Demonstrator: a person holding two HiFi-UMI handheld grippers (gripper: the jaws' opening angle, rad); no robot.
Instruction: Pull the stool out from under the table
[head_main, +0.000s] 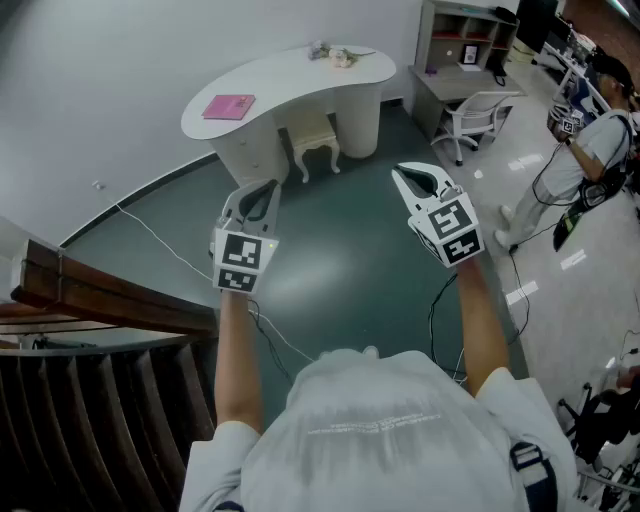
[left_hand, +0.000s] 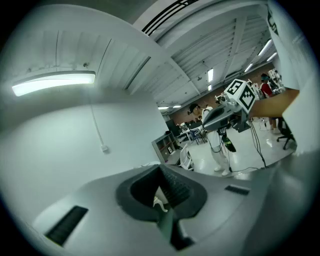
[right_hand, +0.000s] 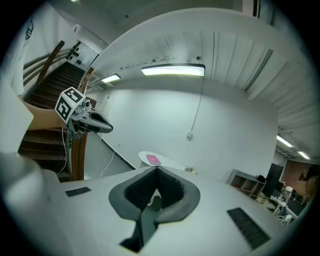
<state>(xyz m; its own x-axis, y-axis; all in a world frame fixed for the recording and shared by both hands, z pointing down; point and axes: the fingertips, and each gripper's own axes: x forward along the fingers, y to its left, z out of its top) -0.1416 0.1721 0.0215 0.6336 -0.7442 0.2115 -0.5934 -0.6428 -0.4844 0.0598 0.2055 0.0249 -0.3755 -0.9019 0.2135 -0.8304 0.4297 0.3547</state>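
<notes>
We hold both grippers up in front of us over the dark green floor (head_main: 345, 265), well short of the table (head_main: 300, 80). The left gripper (head_main: 267, 187) has its fingers closed together with nothing between them. The right gripper (head_main: 401, 174) likewise has its fingers pressed shut on nothing. Each points roughly toward the far wall, and the two are well apart from each other.

The stool (head_main: 314, 143) is white with curved legs and stands tucked under the white curved table, in the gap between the table's two solid bases, its seat partly beneath the top. Neither gripper is near it.

On the table a pink book (head_main: 229, 106) lies toward the left end, and a few small pale objects (head_main: 336, 55) sit at the far right end; we cannot tell what they are.

To the right of the table we see a white office chair (head_main: 478, 112) and a shelf unit (head_main: 465, 35) behind it. A person (head_main: 585, 160) stands at the right edge on the pale floor. A wooden stair railing (head_main: 100, 298) runs along our left, and a thin white cable (head_main: 165, 247) trails across the green floor.
</notes>
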